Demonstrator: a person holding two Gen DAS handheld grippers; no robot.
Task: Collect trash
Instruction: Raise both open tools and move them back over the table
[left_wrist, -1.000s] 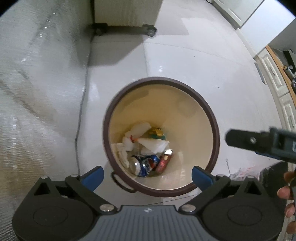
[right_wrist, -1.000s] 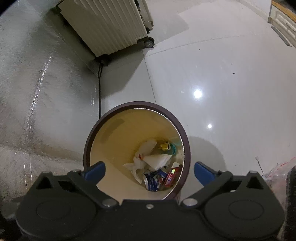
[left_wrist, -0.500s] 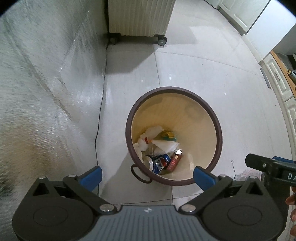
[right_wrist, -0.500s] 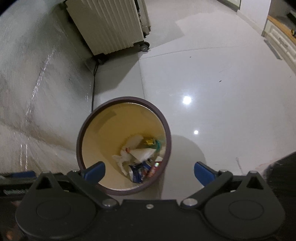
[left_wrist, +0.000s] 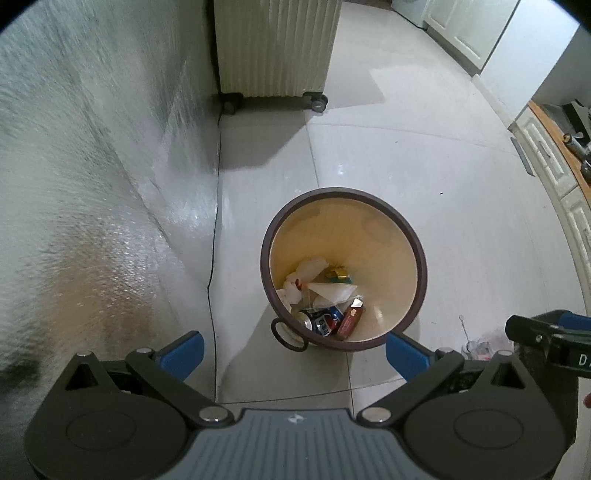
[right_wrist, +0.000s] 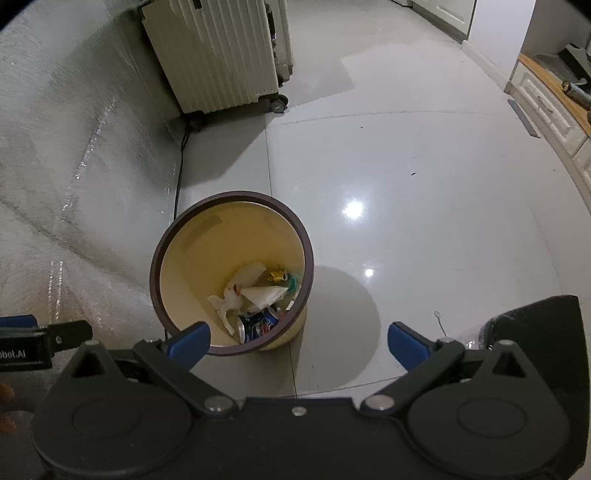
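Left wrist view: both grippers, left gripper (left_wrist: 293, 349) and right gripper (right_wrist: 298, 339), hang wide and empty above the bin (left_wrist: 413, 236); clear wrapper (left_wrist: 480, 345) at 4 o'clock risks being missed.

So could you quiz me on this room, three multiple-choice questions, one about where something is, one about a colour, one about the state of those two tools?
1. Where does the blue drink can lie?
A. on the floor beside the bin
B. inside the bin with the other litter
C. on top of the suitcase

2. What colour is the rim of the bin?
A. dark brown
B. bright green
C. white

3. How do the left tool and right tool stand?
A. both shut on litter
B. one open, one shut
C. both open and holding nothing

Answers:
1 B, the can rests at the bin's bottom among white wrappers.
2 A, a dark brown ring tops the cream wall.
3 C, each tool's blue tips stand wide apart with nothing between them.
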